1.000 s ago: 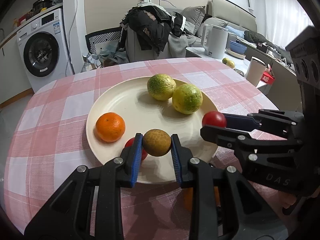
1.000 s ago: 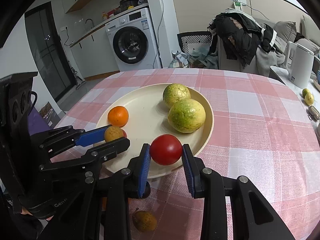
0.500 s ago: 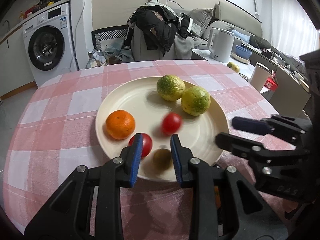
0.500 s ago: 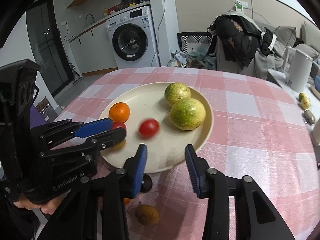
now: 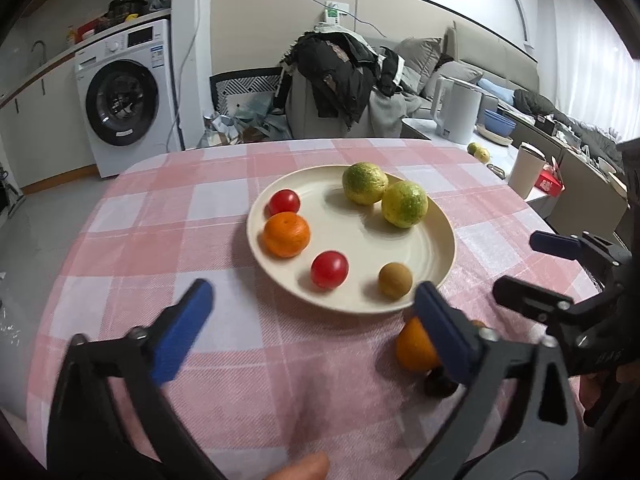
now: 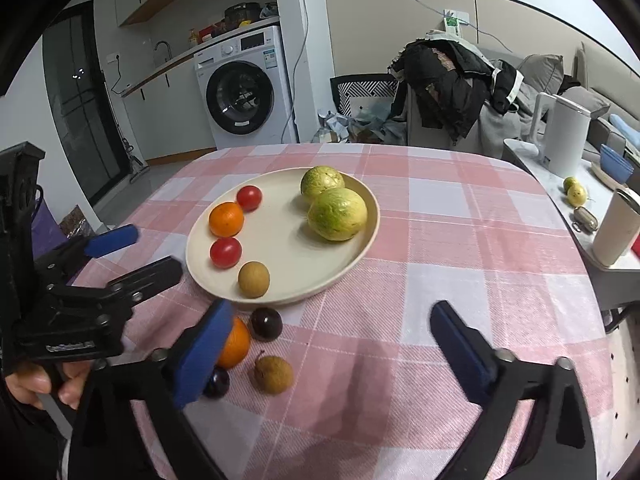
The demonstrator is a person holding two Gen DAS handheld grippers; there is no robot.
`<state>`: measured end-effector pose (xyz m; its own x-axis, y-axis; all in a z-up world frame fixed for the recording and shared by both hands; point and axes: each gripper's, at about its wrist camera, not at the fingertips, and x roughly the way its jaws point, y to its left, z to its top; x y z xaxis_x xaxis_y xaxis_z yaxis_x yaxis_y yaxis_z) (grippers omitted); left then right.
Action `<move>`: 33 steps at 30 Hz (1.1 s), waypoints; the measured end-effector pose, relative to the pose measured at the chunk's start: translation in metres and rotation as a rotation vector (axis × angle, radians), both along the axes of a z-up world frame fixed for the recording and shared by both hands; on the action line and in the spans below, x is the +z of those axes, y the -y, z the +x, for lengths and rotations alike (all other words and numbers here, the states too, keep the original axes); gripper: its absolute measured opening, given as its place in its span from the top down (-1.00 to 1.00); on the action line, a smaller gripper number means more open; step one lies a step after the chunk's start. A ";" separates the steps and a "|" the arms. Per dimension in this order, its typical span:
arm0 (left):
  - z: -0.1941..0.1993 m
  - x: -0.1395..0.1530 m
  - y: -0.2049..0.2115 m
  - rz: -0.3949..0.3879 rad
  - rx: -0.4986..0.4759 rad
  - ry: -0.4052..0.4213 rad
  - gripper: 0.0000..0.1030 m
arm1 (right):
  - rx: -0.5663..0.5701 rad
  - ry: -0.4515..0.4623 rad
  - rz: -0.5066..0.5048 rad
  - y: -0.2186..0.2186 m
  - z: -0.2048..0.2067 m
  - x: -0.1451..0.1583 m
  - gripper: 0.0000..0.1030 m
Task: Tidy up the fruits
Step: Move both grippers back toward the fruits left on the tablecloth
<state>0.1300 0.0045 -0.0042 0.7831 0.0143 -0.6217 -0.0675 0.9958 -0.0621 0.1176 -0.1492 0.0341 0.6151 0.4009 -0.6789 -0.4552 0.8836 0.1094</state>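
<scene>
A cream plate (image 5: 420, 248) (image 6: 360, 248) on the pink checked tablecloth holds two green-yellow citrus fruits (image 5: 404, 204) (image 6: 337, 214), an orange (image 5: 286, 234) (image 6: 226, 219), two red tomatoes (image 5: 329, 269) (image 6: 225, 252) and a brown longan (image 5: 395, 280) (image 6: 253, 279). Off the plate near the front edge lie an orange (image 6: 236, 342), a dark plum (image 6: 266, 323), another dark fruit (image 6: 218, 382) and a longan (image 6: 273, 374). My left gripper (image 5: 312, 312) is open and empty in front of the plate. My right gripper (image 6: 336, 336) is open and empty above the cloth.
A side counter at the right holds a white kettle (image 6: 564, 140), a white cup (image 6: 614, 228), blue bowls and small fruits. A chair heaped with clothes (image 6: 448, 84) stands behind the table. A washing machine (image 6: 244, 88) is at the back left.
Both grippers let go of their fruit, opened wide and drew back from the plate. The tomato rolled to beside the orange; the longan rests near the plate's front rim.
</scene>
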 end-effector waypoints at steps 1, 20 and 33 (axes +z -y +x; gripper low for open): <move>-0.004 0.001 -0.001 -0.003 0.003 0.005 -0.98 | 0.000 0.004 0.006 0.002 -0.002 0.001 -1.00; -0.047 -0.013 0.011 0.047 -0.036 -0.012 -0.98 | 0.072 0.001 -0.163 -0.013 -0.029 -0.028 -1.00; -0.042 -0.016 0.004 0.006 -0.026 -0.033 -0.98 | 0.082 -0.066 -0.241 -0.024 -0.020 -0.044 -1.00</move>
<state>0.0876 0.0008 -0.0201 0.7625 -0.0018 -0.6470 -0.0438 0.9976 -0.0544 0.0976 -0.1256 -0.0096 0.5381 0.2691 -0.7988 -0.5251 0.8483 -0.0680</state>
